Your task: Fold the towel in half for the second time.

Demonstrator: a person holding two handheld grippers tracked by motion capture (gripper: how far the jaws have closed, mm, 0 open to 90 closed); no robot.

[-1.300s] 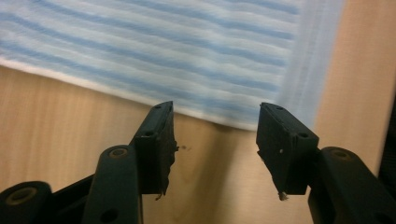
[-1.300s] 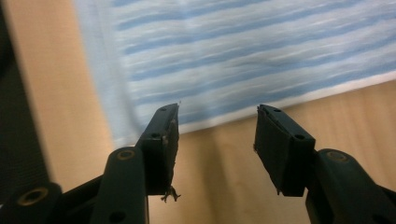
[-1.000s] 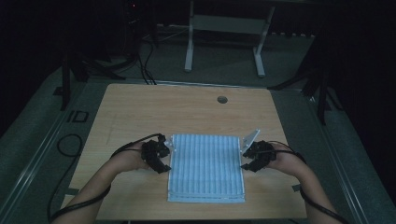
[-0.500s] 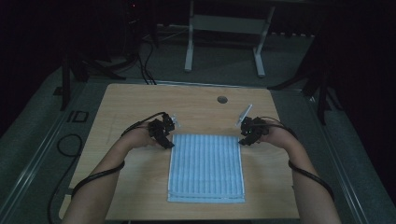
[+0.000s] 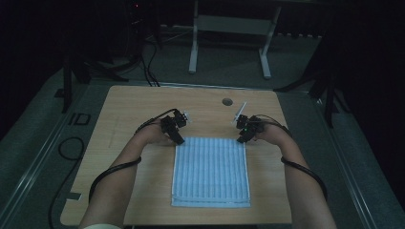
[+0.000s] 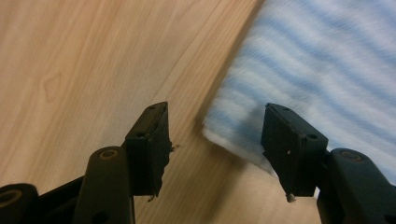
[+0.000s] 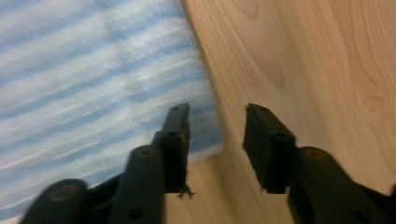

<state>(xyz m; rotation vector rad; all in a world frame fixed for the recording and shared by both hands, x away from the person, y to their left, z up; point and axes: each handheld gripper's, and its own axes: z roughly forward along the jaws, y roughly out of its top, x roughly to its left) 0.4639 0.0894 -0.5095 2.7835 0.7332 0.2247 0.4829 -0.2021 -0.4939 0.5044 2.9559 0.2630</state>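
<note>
Your blue-and-white striped towel (image 5: 210, 172) lies flat and folded on the wooden table (image 5: 143, 102), nearer your edge than the far one, its stripes running away from you. Your left gripper (image 5: 177, 139) sits at the towel's far left corner, and your right gripper (image 5: 241, 138) at the far right corner — both hands are level with that far edge.

In the left gripper view, the towel's corner (image 6: 219, 128) lies on the table between your two black jaws; the jaws stand apart and neither pad presses the cloth, so nothing is gripped there.

In the right gripper view, the jaws straddle the towel's other corner (image 7: 205, 126) — one jaw over the cloth, the other over bare wood. These jaws have just been closing, with the corner's edge between them, yet a clear gap remains and the pads do not pinch the towel.

A small round hole (image 5: 227, 101) shows in the table beyond your hands.
</note>
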